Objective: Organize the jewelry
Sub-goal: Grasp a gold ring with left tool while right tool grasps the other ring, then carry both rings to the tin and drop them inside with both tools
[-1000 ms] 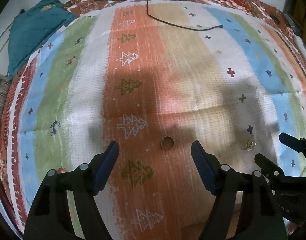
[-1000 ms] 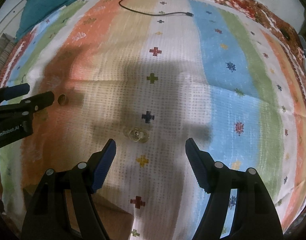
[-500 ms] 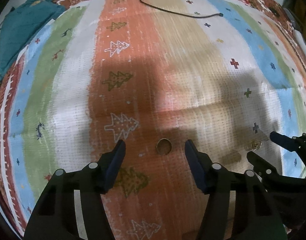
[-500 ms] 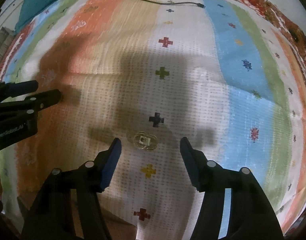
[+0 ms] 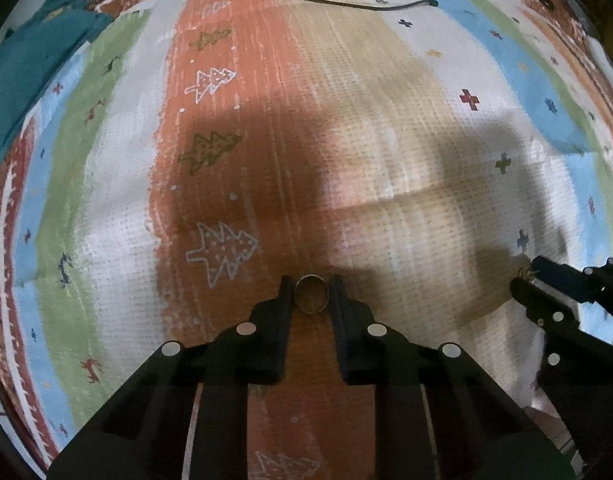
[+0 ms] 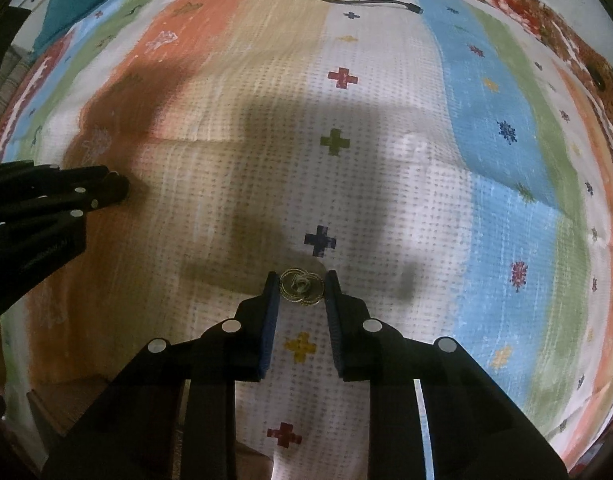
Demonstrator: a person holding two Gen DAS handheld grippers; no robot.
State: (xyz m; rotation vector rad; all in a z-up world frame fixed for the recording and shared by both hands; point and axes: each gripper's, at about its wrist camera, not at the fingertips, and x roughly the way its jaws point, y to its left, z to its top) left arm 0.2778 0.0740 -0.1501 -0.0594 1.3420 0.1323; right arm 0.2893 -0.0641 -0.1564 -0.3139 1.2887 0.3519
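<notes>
Left jaws closing around plain ring [image 5: 311, 294] flat on cloth | right jaws closing around ornate ring [image 6: 301, 286]

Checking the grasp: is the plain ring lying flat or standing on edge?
Lying flat: the plain ring shows its full open circle on the cloth.

Striped cloth [image 5: 266, 140]: coarse woven, matt, printed pattern. Ring [image 5: 311, 294]: smooth shiny metal, gold-tone. Ornate ring [image 6: 300, 286]: glossy gold-look metal w/ stone. Both claws: matt black plastic, bright metal screw heads. Far cable [image 5: 346, 2]: black, smooth. Far-left teal cloth [image 5: 30, 68]: soft, matt.
</notes>
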